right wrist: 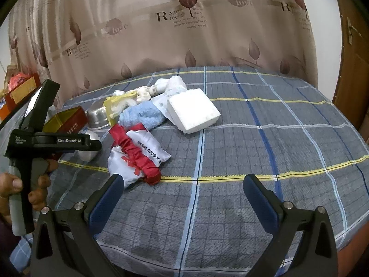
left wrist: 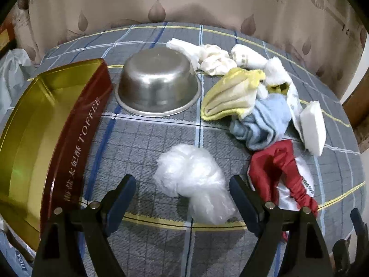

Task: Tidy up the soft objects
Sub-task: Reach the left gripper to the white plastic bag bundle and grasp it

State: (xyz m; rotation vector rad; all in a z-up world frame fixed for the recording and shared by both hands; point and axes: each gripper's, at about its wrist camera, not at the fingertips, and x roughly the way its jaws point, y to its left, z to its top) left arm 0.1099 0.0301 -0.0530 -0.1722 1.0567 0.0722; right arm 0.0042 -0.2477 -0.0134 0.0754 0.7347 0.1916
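A crumpled clear plastic bag (left wrist: 196, 180) lies on the plaid cloth just ahead of my open left gripper (left wrist: 183, 182), partly between its blue-padded fingers. To its right lies a red and white cloth bag (left wrist: 281, 175) (right wrist: 138, 154). Behind that sit a light blue towel (left wrist: 260, 120) (right wrist: 143, 115), a yellow cloth (left wrist: 233, 92), a white foam block (left wrist: 313, 127) (right wrist: 192, 110) and white socks (left wrist: 216, 57). My right gripper (right wrist: 183, 184) is open over bare cloth, right of the red bag. The left gripper's body (right wrist: 46, 140) shows in the right wrist view, held by a hand.
An open red and gold toffee tin (left wrist: 46, 124) (right wrist: 69, 120) stands at the left. An upturned steel bowl (left wrist: 156, 83) (right wrist: 98, 115) sits beside it. A patterned curtain (right wrist: 184, 27) hangs behind the table (right wrist: 288, 138). A wooden door (right wrist: 352, 57) is at the far right.
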